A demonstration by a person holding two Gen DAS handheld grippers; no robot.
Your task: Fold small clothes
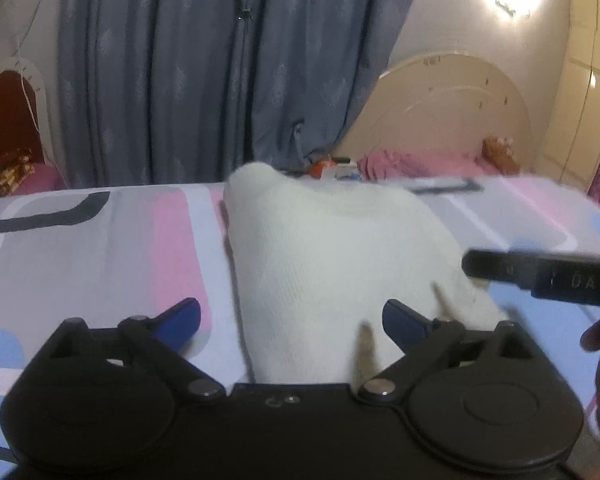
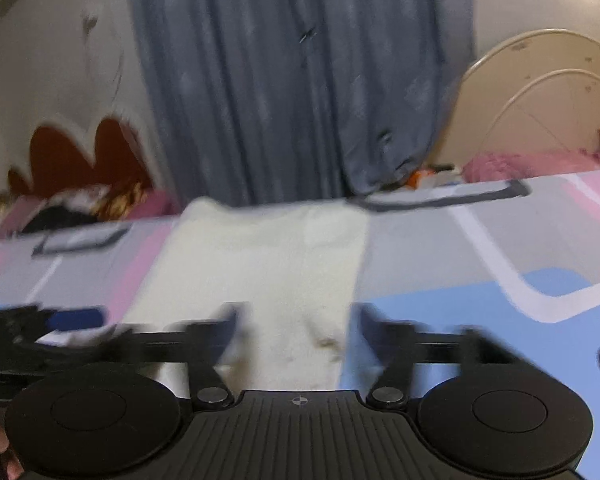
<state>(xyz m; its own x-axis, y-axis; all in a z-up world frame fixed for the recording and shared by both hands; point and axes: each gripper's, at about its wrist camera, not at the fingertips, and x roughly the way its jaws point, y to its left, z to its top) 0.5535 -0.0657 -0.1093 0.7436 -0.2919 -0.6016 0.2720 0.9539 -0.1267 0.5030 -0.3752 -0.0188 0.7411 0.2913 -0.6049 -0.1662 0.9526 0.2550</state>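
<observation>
A white knit garment point(image 1: 332, 264) lies on the patterned bed sheet point(image 1: 100, 248), running away from both cameras toward the far edge of the bed, its near end just ahead of the jaws. The left hand-held gripper point(image 1: 292, 320) is released, jaws spread wide above the near end of the cloth, nothing pinched. The right hand-held gripper point(image 2: 296, 332) is also released; its jaws straddle the near right edge of the garment point(image 2: 268, 264) without pressing on it, though blur hides the fingertips.

The step looks like letting go after laying a fold, or setting up for the next one; which, I cannot tell. To do it well:

- Lift both straight off so the knit is not dragged.
- Take the next grip at the two near corners, level with each other.
- Pinch only the cloth, not the sheet beneath.
</observation>
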